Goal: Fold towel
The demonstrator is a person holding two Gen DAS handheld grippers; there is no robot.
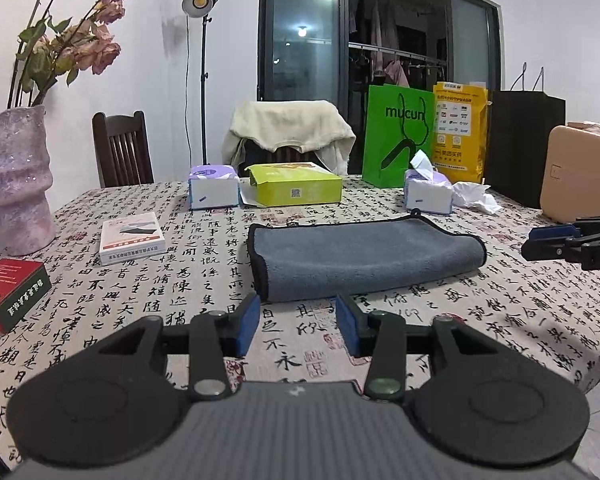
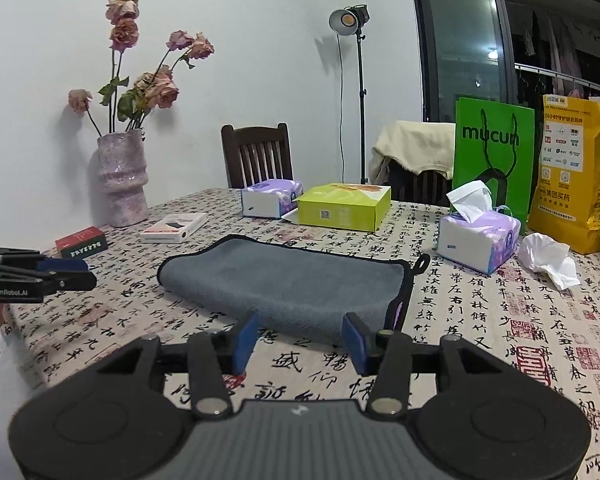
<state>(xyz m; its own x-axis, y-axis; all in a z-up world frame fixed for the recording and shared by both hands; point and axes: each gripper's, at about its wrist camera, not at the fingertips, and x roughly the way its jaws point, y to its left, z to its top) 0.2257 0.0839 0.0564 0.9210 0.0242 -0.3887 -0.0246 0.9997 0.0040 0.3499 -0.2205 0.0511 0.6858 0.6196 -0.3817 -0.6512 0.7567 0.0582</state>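
Note:
A grey towel (image 1: 360,256) with a black hem lies folded on the patterned tablecloth; it also shows in the right wrist view (image 2: 288,284). A small hanging loop (image 2: 422,262) sticks out at one corner. My left gripper (image 1: 298,322) is open and empty, just short of the towel's near edge. My right gripper (image 2: 300,338) is open and empty, just short of the towel's other long edge. Each gripper shows in the other's view: the right one (image 1: 540,244) at the towel's right, the left one (image 2: 70,274) at its left.
Around the towel stand two tissue packs (image 1: 213,187) (image 1: 428,192), a green box (image 1: 296,188), a white box (image 1: 131,237), a red box (image 1: 10,292), a crumpled tissue (image 2: 548,260), a pink vase (image 1: 18,184), bags (image 1: 398,136) and a tan case (image 1: 580,172).

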